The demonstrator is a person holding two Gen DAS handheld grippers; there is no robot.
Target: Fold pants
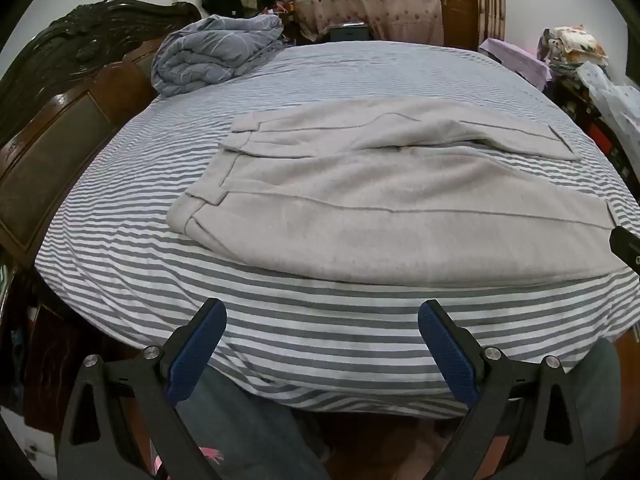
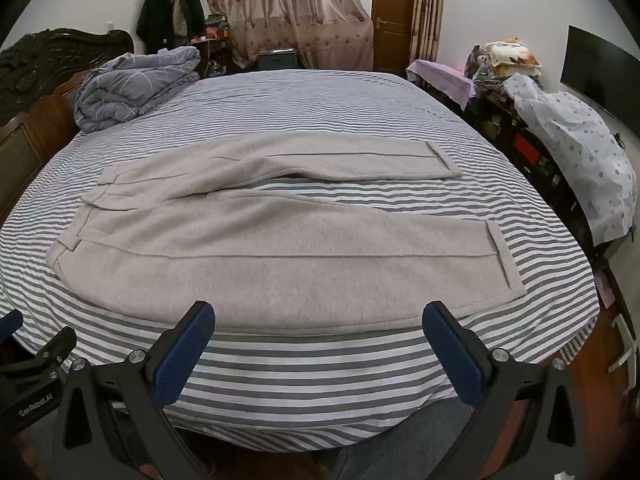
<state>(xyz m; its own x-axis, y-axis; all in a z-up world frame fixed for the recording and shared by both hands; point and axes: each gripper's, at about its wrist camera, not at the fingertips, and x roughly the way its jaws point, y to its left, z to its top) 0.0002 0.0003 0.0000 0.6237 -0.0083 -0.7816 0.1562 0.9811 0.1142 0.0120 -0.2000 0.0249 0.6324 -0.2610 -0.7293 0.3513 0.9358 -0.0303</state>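
Light grey pants lie flat on the striped bed, waistband to the left, both legs spread apart toward the right; they also show in the right wrist view. My left gripper is open and empty, held above the bed's near edge, short of the pants' waist end. My right gripper is open and empty, just short of the near leg's lower edge. The near leg's cuff lies to the right, the far leg's cuff beyond it.
The grey-and-white striped bed fills both views. A folded blue quilt sits at the far left by the dark wooden headboard. Cluttered furniture with covered items lines the right side. A door and curtains stand at the back.
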